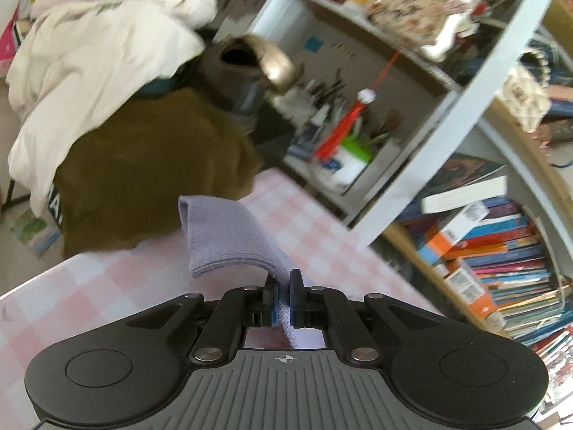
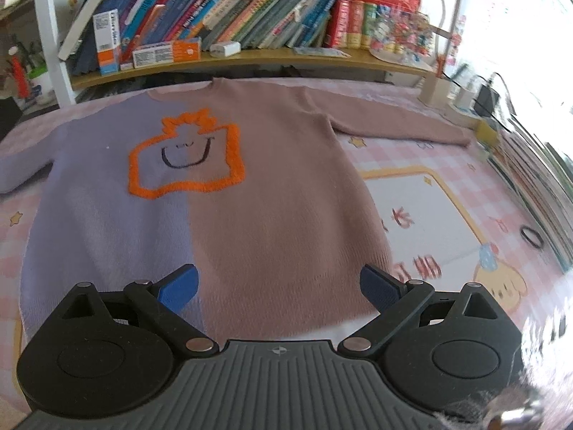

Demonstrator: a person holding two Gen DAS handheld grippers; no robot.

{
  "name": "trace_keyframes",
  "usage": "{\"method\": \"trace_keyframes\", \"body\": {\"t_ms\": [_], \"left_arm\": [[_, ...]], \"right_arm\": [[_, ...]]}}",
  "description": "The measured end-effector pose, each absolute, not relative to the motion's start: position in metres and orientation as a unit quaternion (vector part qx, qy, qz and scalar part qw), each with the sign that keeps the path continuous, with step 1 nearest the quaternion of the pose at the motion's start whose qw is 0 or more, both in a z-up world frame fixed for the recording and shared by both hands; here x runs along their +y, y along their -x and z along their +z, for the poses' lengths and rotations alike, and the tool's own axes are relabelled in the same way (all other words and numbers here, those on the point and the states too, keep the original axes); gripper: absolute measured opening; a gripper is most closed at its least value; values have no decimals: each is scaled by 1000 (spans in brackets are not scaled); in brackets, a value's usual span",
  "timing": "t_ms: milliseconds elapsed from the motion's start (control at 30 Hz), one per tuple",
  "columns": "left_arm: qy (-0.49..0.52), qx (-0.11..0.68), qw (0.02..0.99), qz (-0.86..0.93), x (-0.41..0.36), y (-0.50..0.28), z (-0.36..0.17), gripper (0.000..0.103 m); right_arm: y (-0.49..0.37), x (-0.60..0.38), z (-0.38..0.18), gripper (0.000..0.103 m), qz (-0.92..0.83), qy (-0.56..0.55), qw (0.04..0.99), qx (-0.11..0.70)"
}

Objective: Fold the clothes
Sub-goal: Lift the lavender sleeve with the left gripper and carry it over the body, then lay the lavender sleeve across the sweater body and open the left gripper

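Observation:
A sweater, half lilac and half dusty pink with an orange smiling shape on the chest, lies flat and face up on the pink checked table cover. Its pink sleeve stretches out to the right. My right gripper is open and empty, hovering over the sweater's hem. My left gripper is shut on the lilac sleeve cuff and holds it lifted above the cover, the cuff curling over to the left.
A pile of clothes, cream over olive-brown, sits on a chair beyond the table's left end. Bookshelves line the far edge. A black ring and small items lie at the right.

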State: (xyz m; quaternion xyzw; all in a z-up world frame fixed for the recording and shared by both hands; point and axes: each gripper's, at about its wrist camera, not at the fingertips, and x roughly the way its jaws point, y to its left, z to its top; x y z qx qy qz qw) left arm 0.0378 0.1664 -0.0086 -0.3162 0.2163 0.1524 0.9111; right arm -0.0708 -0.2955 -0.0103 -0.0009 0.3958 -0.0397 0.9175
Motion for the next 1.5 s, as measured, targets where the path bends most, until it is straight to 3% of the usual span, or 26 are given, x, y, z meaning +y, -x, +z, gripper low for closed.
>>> {"method": "trace_keyframes", "body": {"t_ms": [433,700,1000,1233,1333,1400,1500], "left_arm": [[253,151,946,137,35,-50,59,4],[187,161,965,83,-70,-86,78,4],[87,214,973,30,-178,-135,52,4],[46,273,960,32,-214,-157,13,5],[41,323,945,23,-222,-167,-2,27],[37,347,937,4,-226,-167,-9,55],[23,345,938,-29,-234,-156,-8,78]], "right_arm": [[14,-379,-4,97,84,-5,923,375],[-4,-415,-8,97,145,-10,915,377],[-5,-448,-14,97,161,-16,908,386],[0,-473,-17,97,141,-24,906,398],[1,-478,-18,97,137,-25,905,403],[1,-479,-19,97,135,-25,904,404],[1,-479,-19,97,136,-26,904,405]]}}
